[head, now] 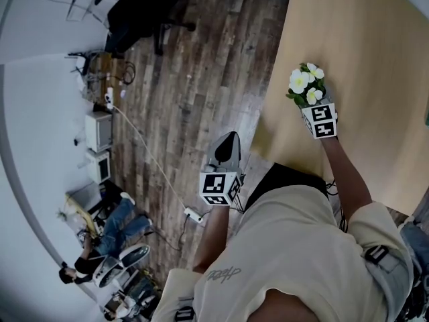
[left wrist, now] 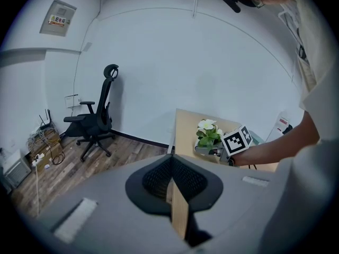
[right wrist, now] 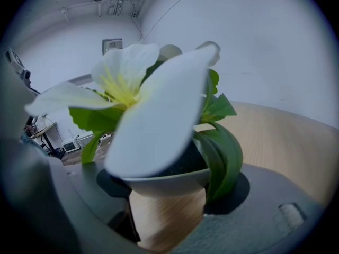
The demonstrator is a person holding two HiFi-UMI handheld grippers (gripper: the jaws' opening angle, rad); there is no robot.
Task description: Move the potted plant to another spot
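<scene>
My left gripper: jaws together, nothing between them. It hangs over the wood floor, just off the table edge. A black office chair stands by the far wall, well apart from the table.

My right gripper: jaws spread wide and clamped on the potted plant, one on each side of the grey pot below its rim. The plant is upright, with white flowers, yellow centres and green leaves. It's over the table near the left edge. I can't tell whether the pot base touches the tabletop.
</scene>
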